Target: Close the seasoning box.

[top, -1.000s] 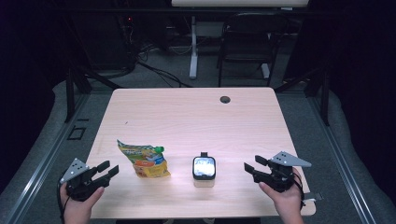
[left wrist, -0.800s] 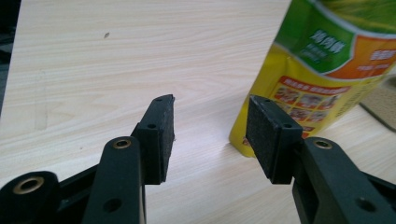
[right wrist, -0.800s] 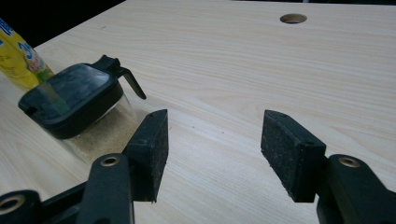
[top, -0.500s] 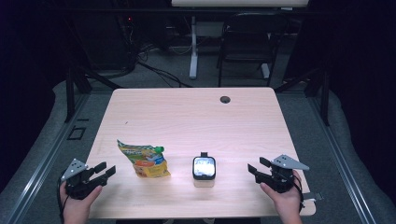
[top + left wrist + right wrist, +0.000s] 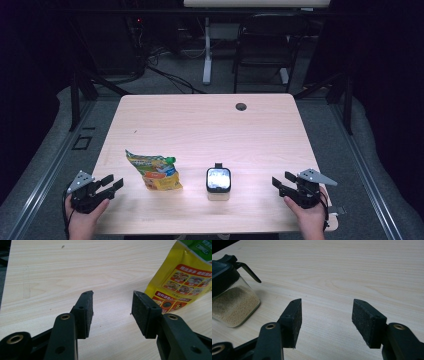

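Yellow seasoning pouch lies flat on the desk, just left of the lidded glass jar. Left gripper and right gripper flank them near the front edge, jaws released, nothing between them.

One bench of pale wood. On it, one yellow seasoning pouch with a green top, lying flat. One clear glass jar with a black lid, part full of pale grains. One dark round grommet near the far edge of the bench. Two claws, one at each near corner: left claw, right claw, two black jaws apiece, four jaws in all. Two hands, one behind each claw. Behind the bench, one dark chair.
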A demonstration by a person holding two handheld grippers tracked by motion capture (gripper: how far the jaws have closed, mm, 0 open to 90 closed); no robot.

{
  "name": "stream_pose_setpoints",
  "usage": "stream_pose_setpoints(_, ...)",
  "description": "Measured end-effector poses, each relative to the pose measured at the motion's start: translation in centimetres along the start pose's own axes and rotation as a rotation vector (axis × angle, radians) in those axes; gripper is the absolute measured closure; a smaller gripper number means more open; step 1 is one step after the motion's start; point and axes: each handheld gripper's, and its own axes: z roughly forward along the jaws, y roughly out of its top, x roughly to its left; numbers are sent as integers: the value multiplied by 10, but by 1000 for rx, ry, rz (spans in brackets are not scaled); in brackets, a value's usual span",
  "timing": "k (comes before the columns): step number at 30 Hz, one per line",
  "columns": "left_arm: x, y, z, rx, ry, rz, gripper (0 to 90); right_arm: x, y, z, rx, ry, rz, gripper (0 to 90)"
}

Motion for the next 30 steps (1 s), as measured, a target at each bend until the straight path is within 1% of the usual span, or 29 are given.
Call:
stream_pose_setpoints(4,1,0,0,12,8,0,523,0,-1,-1,-1,5,17,413)
stream_pose_setpoints(7,2,-1,-1,0,9,1,523,2,-2,1,-4,18,21,413)
stream_pose_setpoints(12,4,-1,-1,6,11,-3,523,6,-2,3,-3,25,9,414)
stream_pose_setpoints(13,4,-2,-1,7,12,-4,523,8,-2,5,8,26,-10,417)
stream_pose_setpoints(14,4,-2,-1,7,12,-4,523,10,-2,6,4,29,-7,420)
stream_pose_setpoints(15,4,-2,0,10,15,-6,522,10,-3,7,12,26,-13,422)
stream_pose_setpoints(17,5,-1,-1,9,19,-11,523,12,-4,9,17,37,-5,423)
stream_pose_setpoints(22,7,-2,-3,8,27,-20,522,16,-5,13,33,52,-26,425)
stream_pose_setpoints(25,7,-2,-3,8,30,-22,521,19,-5,14,30,58,-34,424)
stream_pose_setpoints(30,7,-2,-3,8,31,-25,518,21,-5,15,32,59,-37,425)
